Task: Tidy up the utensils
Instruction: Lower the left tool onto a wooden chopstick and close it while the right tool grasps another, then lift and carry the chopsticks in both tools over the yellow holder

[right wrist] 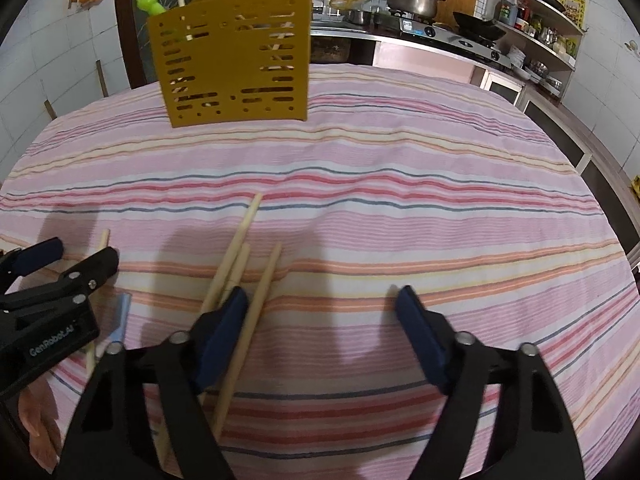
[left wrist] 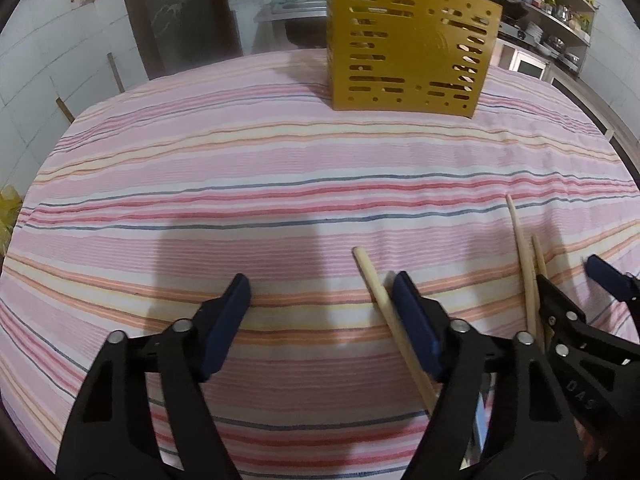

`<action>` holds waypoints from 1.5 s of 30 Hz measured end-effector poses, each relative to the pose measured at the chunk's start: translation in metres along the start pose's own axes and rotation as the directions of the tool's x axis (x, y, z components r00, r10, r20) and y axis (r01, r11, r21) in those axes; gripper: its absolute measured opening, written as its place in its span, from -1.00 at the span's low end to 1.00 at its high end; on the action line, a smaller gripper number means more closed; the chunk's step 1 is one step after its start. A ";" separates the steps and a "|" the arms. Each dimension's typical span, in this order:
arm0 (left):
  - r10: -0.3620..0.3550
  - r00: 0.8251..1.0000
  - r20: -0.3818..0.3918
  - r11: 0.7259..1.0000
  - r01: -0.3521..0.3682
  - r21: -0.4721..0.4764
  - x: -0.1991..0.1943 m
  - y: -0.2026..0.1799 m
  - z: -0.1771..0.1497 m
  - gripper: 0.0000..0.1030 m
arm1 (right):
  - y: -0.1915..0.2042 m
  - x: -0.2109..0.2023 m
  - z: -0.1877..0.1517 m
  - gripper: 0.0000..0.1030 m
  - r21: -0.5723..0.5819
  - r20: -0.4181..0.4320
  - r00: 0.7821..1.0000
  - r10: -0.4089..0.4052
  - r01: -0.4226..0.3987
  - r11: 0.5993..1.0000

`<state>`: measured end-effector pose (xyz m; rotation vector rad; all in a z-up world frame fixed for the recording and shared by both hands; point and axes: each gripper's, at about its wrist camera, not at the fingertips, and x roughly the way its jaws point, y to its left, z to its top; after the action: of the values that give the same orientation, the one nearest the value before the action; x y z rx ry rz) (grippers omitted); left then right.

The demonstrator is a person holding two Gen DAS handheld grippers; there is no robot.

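Observation:
A yellow slotted utensil holder [left wrist: 408, 52] [right wrist: 236, 60] stands at the far edge of the pink striped tablecloth [left wrist: 240, 160], with chopsticks and a green utensil in it. My left gripper [left wrist: 320, 284] [right wrist: 80, 254] is open low over the cloth; one wooden chopstick [left wrist: 384, 312] lies just inside its right finger. My right gripper [right wrist: 322, 296] [left wrist: 572, 276] is open too. Three chopsticks [right wrist: 240, 256] lie by its left finger, one of them [right wrist: 256, 312] inside the jaws and touching only that pad. The two grippers are side by side.
Behind the table run a counter with a gas stove [right wrist: 452, 36], a pot [right wrist: 412, 0], a wok [right wrist: 480, 26] and shelves of kitchenware [right wrist: 540, 36]. A dark door [left wrist: 180, 12] stands at the back left. A hand [right wrist: 32, 412] shows under the left gripper.

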<state>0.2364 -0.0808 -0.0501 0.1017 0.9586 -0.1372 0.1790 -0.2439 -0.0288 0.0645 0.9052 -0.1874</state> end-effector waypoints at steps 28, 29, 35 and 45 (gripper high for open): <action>-0.020 0.996 0.082 0.999 0.022 -0.031 -0.025 0.006 0.020 -0.91 | -0.004 -0.009 0.020 -0.88 0.057 0.085 0.989 0.121 -0.126 0.990; -0.011 0.995 0.095 0.999 0.014 -0.029 -0.028 0.006 0.020 -0.91 | -0.005 -0.011 0.020 -0.89 0.061 0.098 0.987 0.127 -0.133 0.989; 0.009 0.981 0.196 1.000 -0.005 -0.021 -0.053 0.008 0.020 -0.91 | -0.012 -0.026 0.024 -0.89 0.089 0.175 0.972 0.158 -0.176 0.980; 0.016 0.945 0.328 1.000 -0.009 -0.025 -0.089 0.015 0.015 -0.91 | -0.017 -0.062 0.027 -0.89 0.071 0.367 0.902 0.227 -0.270 0.960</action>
<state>0.2007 -0.0618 0.0315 0.0610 0.6261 -0.1267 0.1589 -0.2560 0.0370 0.2501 0.5146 -0.0114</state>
